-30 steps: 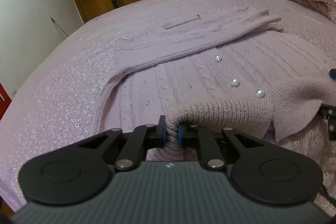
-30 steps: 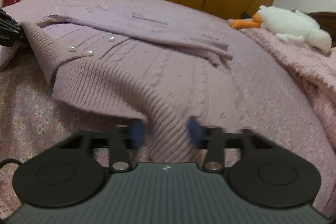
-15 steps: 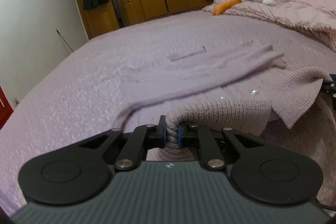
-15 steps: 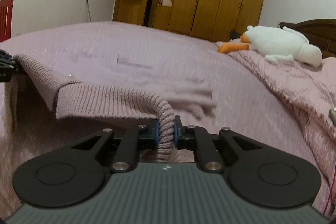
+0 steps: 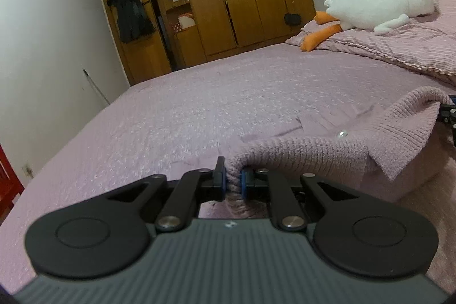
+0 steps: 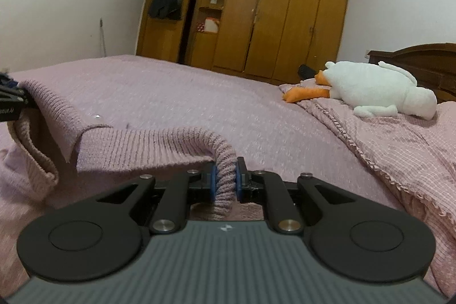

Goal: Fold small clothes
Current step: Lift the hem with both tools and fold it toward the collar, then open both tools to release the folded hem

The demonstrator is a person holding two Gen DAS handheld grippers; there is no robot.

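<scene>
Left gripper (image 5: pixel 233 181): black two-finger gripper with blue pads, jaws drawn narrow and clamped on a bunched fold of the ribbed hem of the mauve cable-knit cardigan (image 5: pixel 313 153); the knit fills the gap between the pads and a short tail hangs below them.

Cardigan, left wrist view: from the clamped fold the hem band runs right as a raised ridge, held off the bed; one pearl-like button (image 5: pixel 341 134) shows on top of it. A flap of the front edge drops to a point at lower right, and the far corner rises to the right frame edge, where part of the other gripper meets it.

Cardigan, right wrist view: the hem band (image 6: pixel 148 150) stretches from the left frame edge, where the other gripper's dark body holds its corner, across to the near jaws. It sags slightly in between and casts a shadow on the bed below. The rest of the garment is hidden under the lifted hem.

Right gripper (image 6: pixel 225 181): same build, jaws narrow, pinching the rolled end of the hem band upright between the blue pads.

Bed (image 5: pixel 199 104): pink-mauve textured bedspread beneath and beyond the cardigan.

Background, right: white plush duck with orange bill and feet (image 6: pixel 373 90) lying on a folded pink blanket, well apart from the cardigan.
</scene>
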